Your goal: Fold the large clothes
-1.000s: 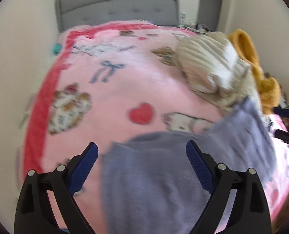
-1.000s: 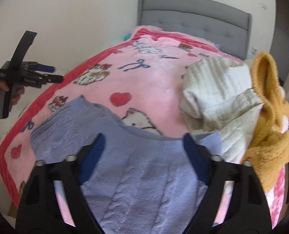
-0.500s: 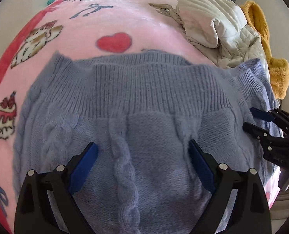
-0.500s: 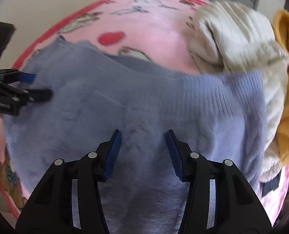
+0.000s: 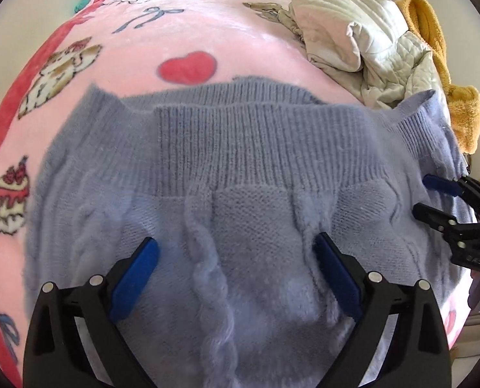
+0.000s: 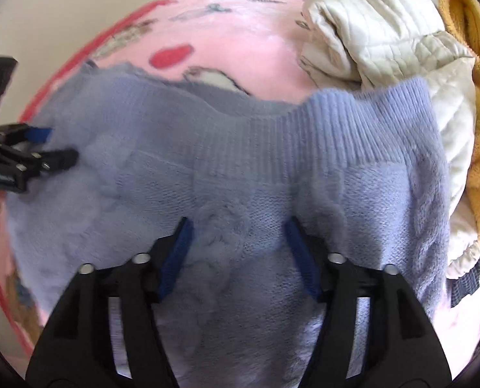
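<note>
Both grippers are now dropping close over the lavender cable-knit sweater (image 5: 240,168), which is lying spread on the pink cartoon blanket (image 5: 181,26) of the bed, ribbed hem farthest away. A second ago they were hanging well above it. The left gripper (image 5: 236,258) is keeping its jaws wide apart; the right gripper (image 6: 238,242) is narrowing its jaws, nothing clamped yet. Likely a grasp is starting. A cream quilted jacket (image 6: 369,26) is touching the sweater's right edge.

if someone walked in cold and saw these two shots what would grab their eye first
The fuzzy lavender cable-knit sweater fills the foreground, spread on a pink cartoon-print blanket. Both the left hand-held gripper and right hand-held gripper hover open over it. On the right side of the bed lies a heap of a cream quilted jacket and a mustard fleece garment.
</note>
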